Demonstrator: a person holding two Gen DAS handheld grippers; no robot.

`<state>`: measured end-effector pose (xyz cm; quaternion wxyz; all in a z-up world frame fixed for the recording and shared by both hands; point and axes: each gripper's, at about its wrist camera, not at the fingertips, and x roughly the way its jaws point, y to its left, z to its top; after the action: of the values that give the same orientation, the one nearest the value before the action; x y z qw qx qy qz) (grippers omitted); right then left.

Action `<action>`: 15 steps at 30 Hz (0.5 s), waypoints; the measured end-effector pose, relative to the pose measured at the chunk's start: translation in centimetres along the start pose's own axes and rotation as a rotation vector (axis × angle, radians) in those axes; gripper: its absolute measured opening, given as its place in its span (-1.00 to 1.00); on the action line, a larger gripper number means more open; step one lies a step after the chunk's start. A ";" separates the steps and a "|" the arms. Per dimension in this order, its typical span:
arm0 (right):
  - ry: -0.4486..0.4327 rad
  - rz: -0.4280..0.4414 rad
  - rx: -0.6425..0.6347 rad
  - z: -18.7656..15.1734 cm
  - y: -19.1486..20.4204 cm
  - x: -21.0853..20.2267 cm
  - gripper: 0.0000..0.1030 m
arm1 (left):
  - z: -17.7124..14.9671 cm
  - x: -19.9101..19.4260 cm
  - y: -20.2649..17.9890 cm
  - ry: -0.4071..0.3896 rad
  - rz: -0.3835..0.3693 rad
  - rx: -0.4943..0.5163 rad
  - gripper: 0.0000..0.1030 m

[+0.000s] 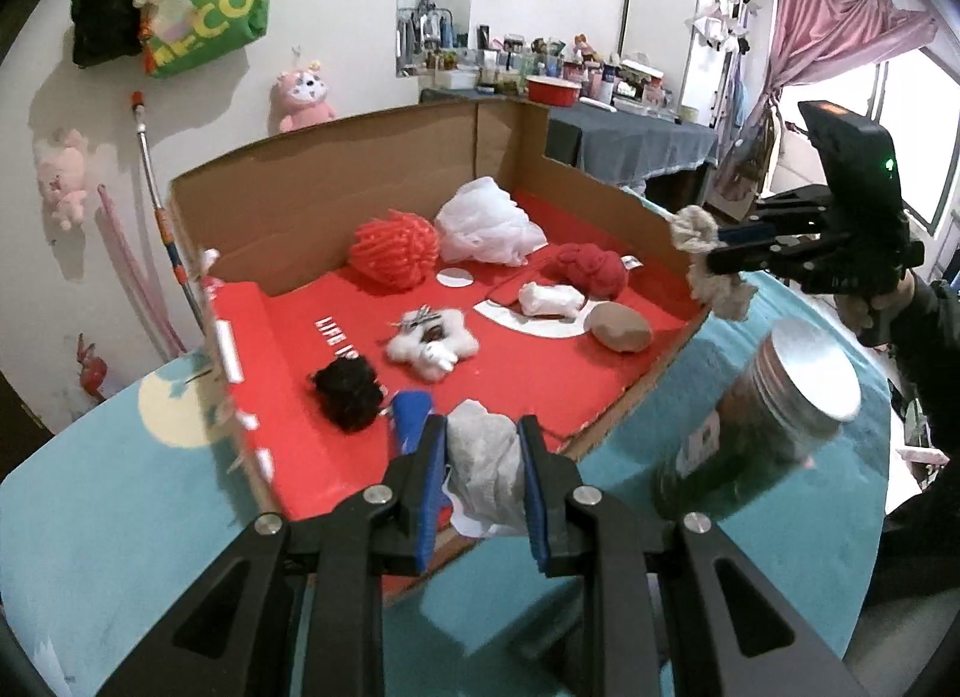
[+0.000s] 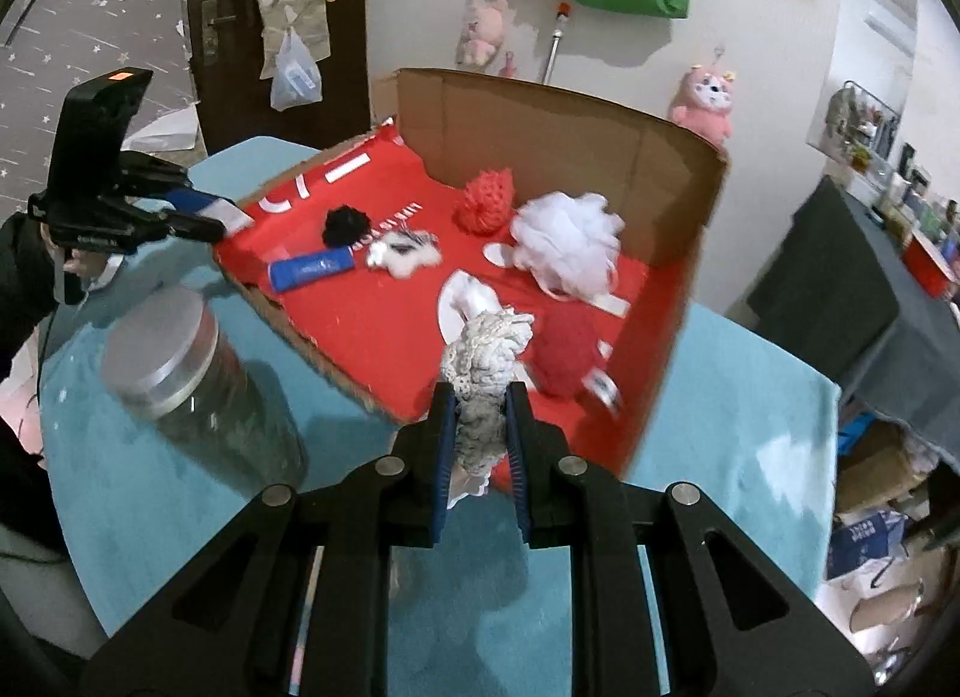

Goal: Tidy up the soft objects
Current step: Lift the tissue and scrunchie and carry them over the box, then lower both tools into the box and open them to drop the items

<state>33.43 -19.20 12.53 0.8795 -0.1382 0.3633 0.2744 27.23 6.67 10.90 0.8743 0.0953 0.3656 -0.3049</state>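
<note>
A cardboard box (image 1: 300, 199) with a red floor lies on the teal table. In it lie several soft things: a white mesh puff (image 1: 489, 223), an orange-red pom (image 1: 396, 250), a dark red ball (image 1: 591, 268), a white plush (image 1: 432, 340), a black tuft (image 1: 348, 391), a tan pouch (image 1: 618, 325) and a blue roll (image 2: 309, 271). My left gripper (image 1: 483, 457) is shut on a crumpled grey-white cloth (image 1: 486, 469) over the box's near edge. My right gripper (image 2: 480, 427) is shut on a cream knitted scrunchie (image 2: 486, 361) over the box's near edge.
A glass jar with a metal lid (image 1: 762, 427) stands on the teal table (image 1: 120, 487) beside the box, between the two grippers; it also shows in the right wrist view (image 2: 198, 385). A dark-clothed side table (image 1: 630, 139) stands behind.
</note>
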 end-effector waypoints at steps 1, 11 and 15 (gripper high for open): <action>0.003 0.014 0.000 0.7 0.1 0.6 -0.69 | 0.3 0.4 -0.1 0.006 -0.004 -0.001 -0.52; 0.112 0.174 0.023 5.1 0.5 6.6 -0.69 | 3.8 5.6 -1.1 0.144 -0.035 0.016 -0.52; 0.190 0.208 0.048 6.1 0.2 9.4 -0.69 | 4.4 8.2 -1.0 0.226 -0.028 0.016 -0.51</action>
<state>42.23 -12.70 10.01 0.8112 -0.1043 0.4635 0.3410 33.70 0.39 8.41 0.8224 0.1310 0.4605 -0.3072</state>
